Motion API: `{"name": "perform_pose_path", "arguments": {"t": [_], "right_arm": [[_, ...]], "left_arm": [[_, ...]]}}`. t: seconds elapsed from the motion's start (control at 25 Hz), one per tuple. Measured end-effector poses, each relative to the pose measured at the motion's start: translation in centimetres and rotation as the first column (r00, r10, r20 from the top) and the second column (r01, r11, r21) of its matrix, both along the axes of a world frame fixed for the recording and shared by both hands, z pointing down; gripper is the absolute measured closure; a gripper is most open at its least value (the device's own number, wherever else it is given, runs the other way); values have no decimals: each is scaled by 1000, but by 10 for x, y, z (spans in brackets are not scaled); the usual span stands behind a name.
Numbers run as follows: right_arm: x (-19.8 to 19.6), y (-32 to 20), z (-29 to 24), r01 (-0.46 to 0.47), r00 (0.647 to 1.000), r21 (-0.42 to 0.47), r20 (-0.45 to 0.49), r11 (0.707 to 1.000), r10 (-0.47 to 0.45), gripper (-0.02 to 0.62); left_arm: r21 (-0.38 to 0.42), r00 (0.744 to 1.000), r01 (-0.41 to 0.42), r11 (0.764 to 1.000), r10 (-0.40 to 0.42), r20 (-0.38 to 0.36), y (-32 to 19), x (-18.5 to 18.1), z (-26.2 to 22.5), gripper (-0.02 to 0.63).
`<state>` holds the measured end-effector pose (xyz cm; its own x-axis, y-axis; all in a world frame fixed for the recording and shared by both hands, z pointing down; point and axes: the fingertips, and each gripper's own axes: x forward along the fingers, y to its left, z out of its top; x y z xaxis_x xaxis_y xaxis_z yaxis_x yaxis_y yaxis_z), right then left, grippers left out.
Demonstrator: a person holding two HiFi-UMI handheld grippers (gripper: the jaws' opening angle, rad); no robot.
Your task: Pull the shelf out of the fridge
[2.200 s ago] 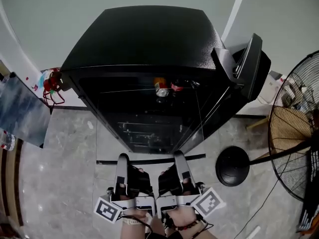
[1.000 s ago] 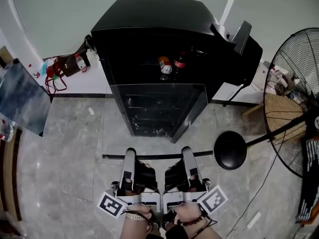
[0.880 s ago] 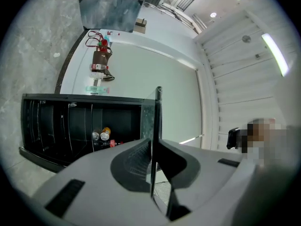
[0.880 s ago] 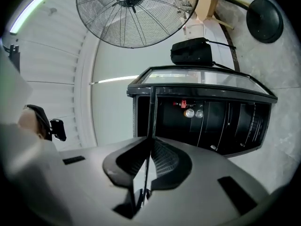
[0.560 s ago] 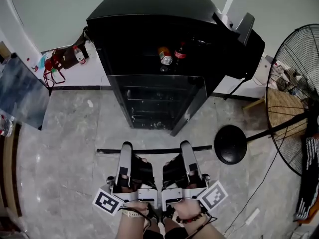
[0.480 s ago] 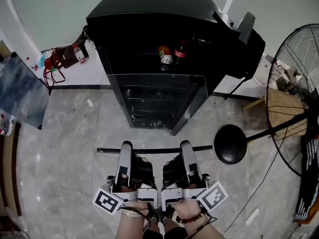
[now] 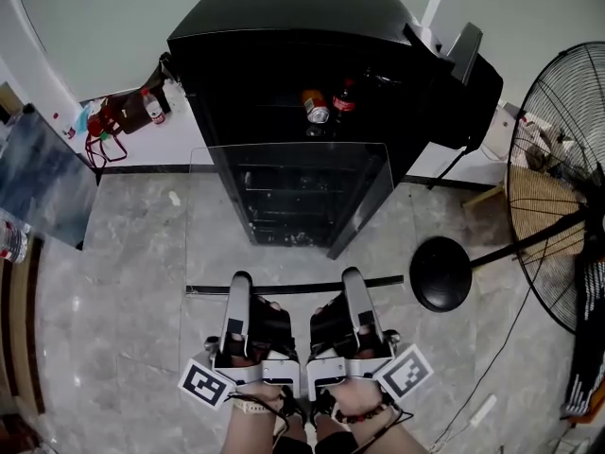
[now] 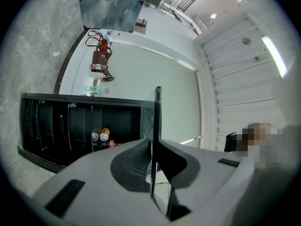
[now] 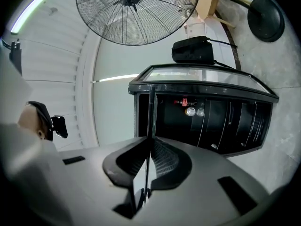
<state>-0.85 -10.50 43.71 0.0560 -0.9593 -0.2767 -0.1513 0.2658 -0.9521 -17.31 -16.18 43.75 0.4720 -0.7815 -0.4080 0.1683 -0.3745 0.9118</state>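
Observation:
The fridge shelf, a clear glass pane with a dark front strip [image 7: 293,288], hangs level in front of the open black fridge [image 7: 293,55]. My left gripper [image 7: 240,282] and right gripper [image 7: 352,277] are side by side, each shut on the shelf's near edge. In the left gripper view the shelf [image 8: 158,107] shows edge-on as a thin line running out from between the left gripper [image 8: 153,147] pads. The right gripper view shows the same: the shelf [image 9: 152,107] is pinched in the right gripper [image 9: 150,142]. A can [image 7: 315,107] and a bottle [image 7: 342,102] stand inside the fridge.
The fridge door [image 7: 468,74] stands open at the right. A big floor fan [image 7: 558,216] with a round black base [image 7: 440,274] stands right of the shelf. A bag and bottle [image 7: 128,113] lie by the left wall, with a leaning panel [image 7: 38,187] nearer. The floor is grey marble.
Since the earliest frame the shelf has come back out of the fridge, which now looks farther off. Over the last second the grippers and shelf have hardly moved.

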Motion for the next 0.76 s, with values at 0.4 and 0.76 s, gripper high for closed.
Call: {"name": "perform_pose_path", "arguments": {"t": [0.4, 0.76], "right_arm": [[-4, 4, -10, -5, 1000, 15, 5, 1000, 4, 561], [-4, 10, -13, -8, 1000, 22, 7, 1000, 8, 561]], "left_arm": [[14, 1000, 2, 1000, -1, -11, 4, -5, -9, 574], [16, 1000, -2, 1000, 3, -19, 9, -4, -13, 574]]}}
